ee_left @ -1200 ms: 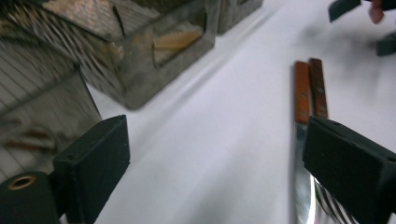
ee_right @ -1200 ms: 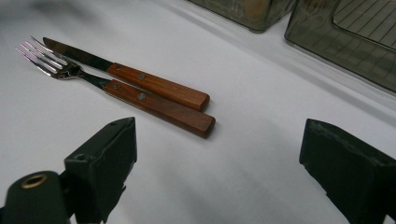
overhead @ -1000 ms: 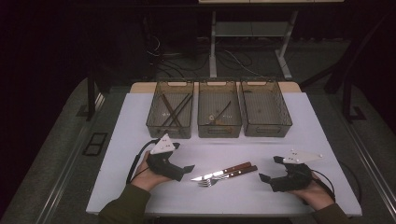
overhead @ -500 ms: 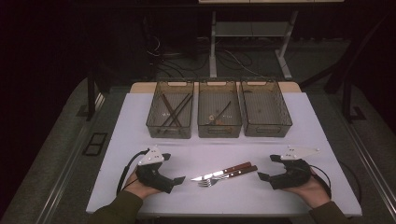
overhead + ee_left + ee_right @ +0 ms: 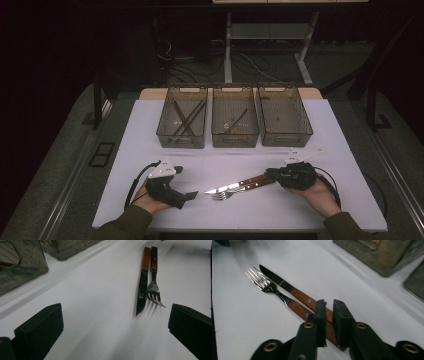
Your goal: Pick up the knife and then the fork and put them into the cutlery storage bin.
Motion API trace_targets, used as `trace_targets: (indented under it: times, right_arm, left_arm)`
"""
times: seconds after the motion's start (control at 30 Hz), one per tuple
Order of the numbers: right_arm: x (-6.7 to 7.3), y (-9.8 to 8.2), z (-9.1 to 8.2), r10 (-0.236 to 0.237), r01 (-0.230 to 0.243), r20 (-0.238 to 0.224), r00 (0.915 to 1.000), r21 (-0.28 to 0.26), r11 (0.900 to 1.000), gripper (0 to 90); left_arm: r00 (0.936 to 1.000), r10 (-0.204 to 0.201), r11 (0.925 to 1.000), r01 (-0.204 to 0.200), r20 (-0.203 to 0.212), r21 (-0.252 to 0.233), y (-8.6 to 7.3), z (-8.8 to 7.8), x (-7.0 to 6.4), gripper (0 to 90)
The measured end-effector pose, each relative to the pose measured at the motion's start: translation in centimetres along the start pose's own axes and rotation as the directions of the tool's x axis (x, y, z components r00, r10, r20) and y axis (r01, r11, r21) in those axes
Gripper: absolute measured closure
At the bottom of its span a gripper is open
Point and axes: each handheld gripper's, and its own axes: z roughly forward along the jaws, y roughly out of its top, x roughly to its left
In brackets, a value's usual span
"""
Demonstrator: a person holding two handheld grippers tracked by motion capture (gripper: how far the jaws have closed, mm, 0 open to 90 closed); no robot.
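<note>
A wood-handled knife (image 5: 231, 187) and a fork (image 5: 225, 195) lie side by side on the white table (image 5: 325, 130), tips pointing left. My right gripper (image 5: 270, 175) sits over their handle ends. In the right gripper view its jaws (image 5: 329, 307) have just been closing and now pinch the knife (image 5: 287, 286) by its handle, while the fork (image 5: 268, 286) lies just beside the left jaw. My left gripper (image 5: 189, 196) rests open to the left of the blade tip. In the left gripper view the knife (image 5: 143, 287) and fork (image 5: 153, 288) lie ahead of its wide-apart jaws (image 5: 115, 315).
Three clear bins stand in a row at the back of the table: the left bin (image 5: 181, 140) holds dark sticks, the middle bin (image 5: 235, 140) holds a utensil, and the right bin (image 5: 287, 139) is beside them. A thin clear strip (image 5: 225, 151) lies in front of the bins.
My right gripper has slid left onto the handle ends and its jaws have closed there. My left gripper sank slightly early on and has kept still since.
</note>
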Motion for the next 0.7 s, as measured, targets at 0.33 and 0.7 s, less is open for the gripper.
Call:
trace_targets:
  times: [0.33,0.7]
  right_arm:
    - [1.0,1.1,3.0,-0.065,0.069,-0.080,0.9947,0.060,0.996,89.8]
    - [1.3,1.4,4.8,-0.089,0.101,-0.122,0.9886,0.099,0.990,89.9]
  left_arm:
    - [0.9999,0.007,0.9999,-0.007,0.010,0.012,0.1,0.1,-0.1,0.0]
    - [0.9997,0.012,0.9998,-0.013,0.019,0.018,0.1,0.3,-0.2,0.0]
